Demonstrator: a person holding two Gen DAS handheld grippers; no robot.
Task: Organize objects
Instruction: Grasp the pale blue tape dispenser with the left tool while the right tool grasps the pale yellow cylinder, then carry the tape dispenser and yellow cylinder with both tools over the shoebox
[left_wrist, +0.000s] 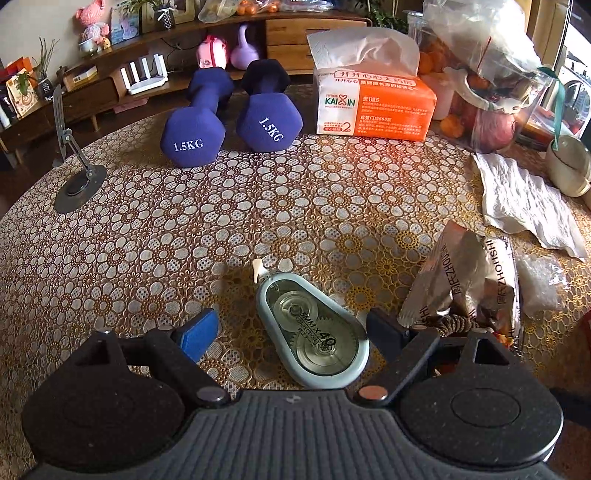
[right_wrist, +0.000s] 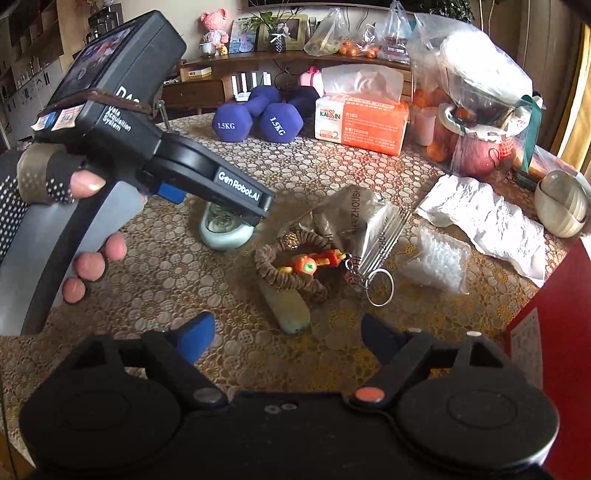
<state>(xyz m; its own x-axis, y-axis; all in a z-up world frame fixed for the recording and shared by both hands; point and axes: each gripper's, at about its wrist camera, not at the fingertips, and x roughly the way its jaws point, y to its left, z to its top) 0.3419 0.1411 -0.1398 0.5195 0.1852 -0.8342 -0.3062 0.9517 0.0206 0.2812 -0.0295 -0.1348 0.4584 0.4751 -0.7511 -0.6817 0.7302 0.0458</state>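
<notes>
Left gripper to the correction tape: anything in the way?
Nothing visible. The correction tape lies flat on the tablecloth, between the open jaws of the left gripper. The foil wrapper lies to the right, outside the jaws.

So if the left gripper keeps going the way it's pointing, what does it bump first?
Most likely the correction tape dispenser: it lies on the table right between the open fingers of the left gripper, touching neither.

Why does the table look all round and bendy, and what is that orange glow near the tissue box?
Left wrist view: the fisheye lens curves the table, and an orange glow lies on the cloth before the tissue pack. Right wrist view: same bending, bright window glare top right, shelf items soft.
</notes>
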